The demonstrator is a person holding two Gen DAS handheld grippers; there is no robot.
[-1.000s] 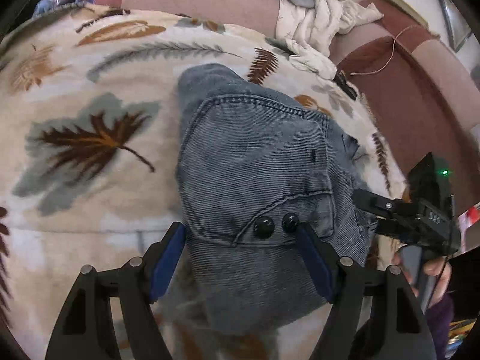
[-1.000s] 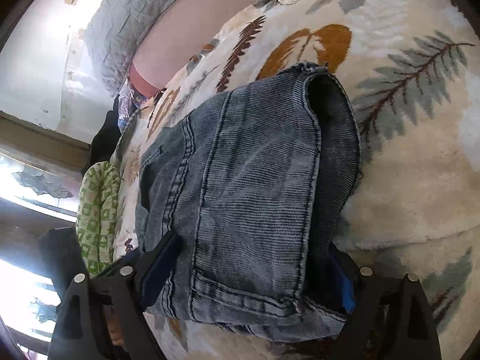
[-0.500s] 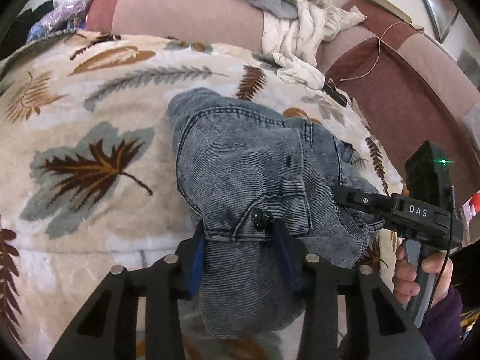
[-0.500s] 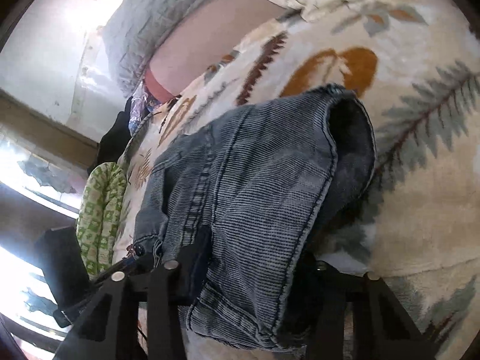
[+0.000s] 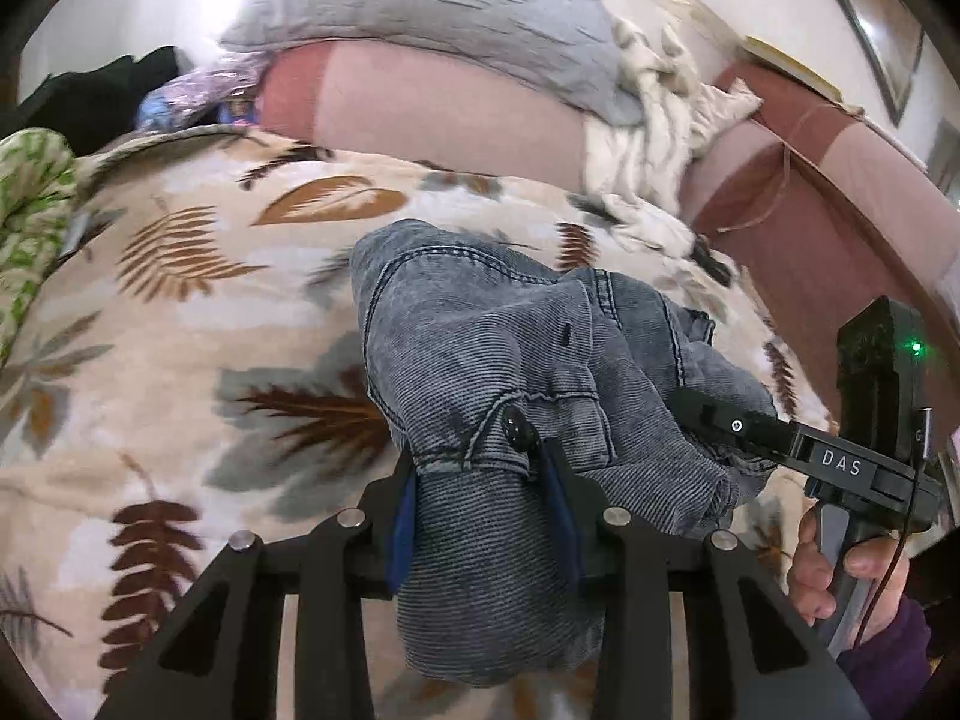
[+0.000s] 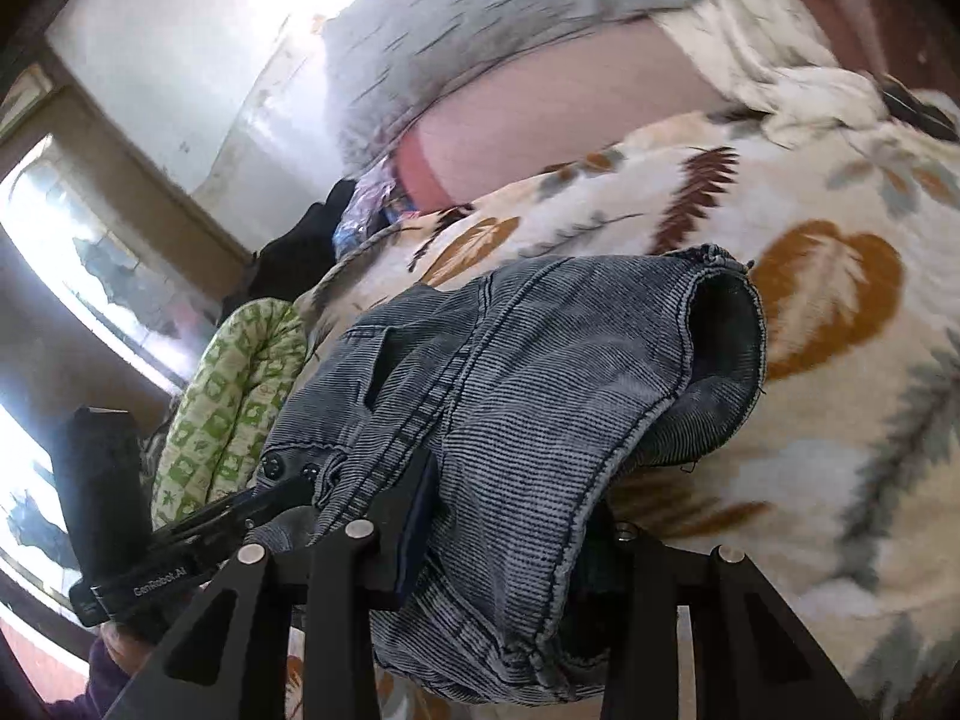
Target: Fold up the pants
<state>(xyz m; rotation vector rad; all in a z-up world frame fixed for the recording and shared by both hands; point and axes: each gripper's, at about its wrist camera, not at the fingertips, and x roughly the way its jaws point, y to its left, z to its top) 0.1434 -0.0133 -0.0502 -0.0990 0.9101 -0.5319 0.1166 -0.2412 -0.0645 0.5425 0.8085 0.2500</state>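
A: Denim, bunched, both tools on it! The left gripper (image 5: 480,510) has just clamped the pants (image 5: 510,360) at the waistband button, above the leaf blanket (image 5: 180,330).

B: The right gripper (image 6: 510,528) has just clenched a thick hem fold. Risk? Stacked layers slipping out unevenly, skewing the fold.

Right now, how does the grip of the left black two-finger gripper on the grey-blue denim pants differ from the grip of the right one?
The left gripper pinches the grey-blue denim pants just below the black buttons; the right gripper clamps a thicker folded bundle near a stitched seam. Both blue pads of the left show; the right's far pad is hidden by cloth. Both have just been closing on the denim and grip it.
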